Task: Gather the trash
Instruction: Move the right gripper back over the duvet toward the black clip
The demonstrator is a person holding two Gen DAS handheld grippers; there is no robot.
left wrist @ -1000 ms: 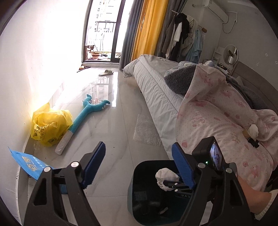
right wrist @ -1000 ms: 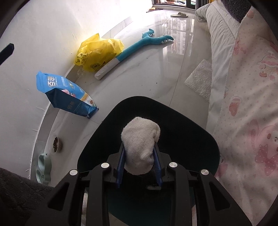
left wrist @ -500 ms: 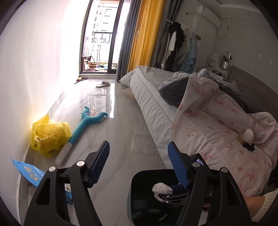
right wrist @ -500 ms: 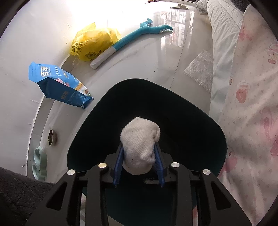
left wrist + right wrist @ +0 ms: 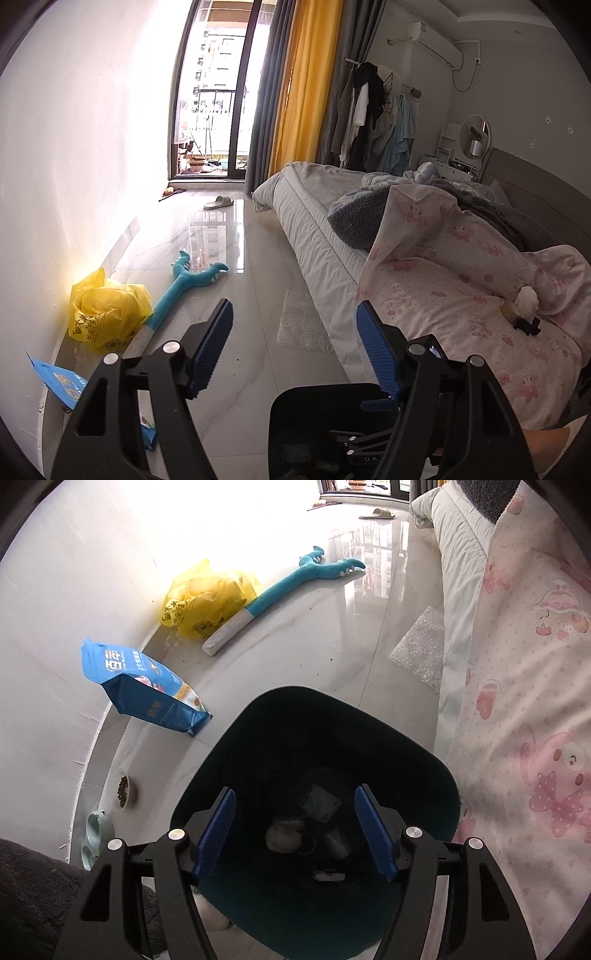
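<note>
My right gripper (image 5: 295,791) hangs over the dark teal bin (image 5: 258,738), pointing down into it. Its jaws are opening and nothing is between them. A white wad (image 5: 283,837) lies on the bin's bottom beside other dark scraps (image 5: 320,801). My left gripper (image 5: 295,305) is open and empty, held above the floor to the left of the bin (image 5: 314,406) and facing down the room. On the pink blanket (image 5: 461,295), another white crumpled wad (image 5: 526,299) rests next to a small black clip (image 5: 526,325). A bubble-wrap sheet (image 5: 303,325) lies on the floor by the bed.
Along the left wall sit a yellow plastic bag (image 5: 107,314), a blue pouch (image 5: 147,686), a teal plush toy (image 5: 184,284) and pet bowls (image 5: 123,790). The bed (image 5: 314,229) fills the right side. A slipper (image 5: 219,202) lies near the balcony door.
The right gripper opened and let go of the white wad, which now lies in the bin. The left gripper rose and tilted up, its jaws a little narrower.
</note>
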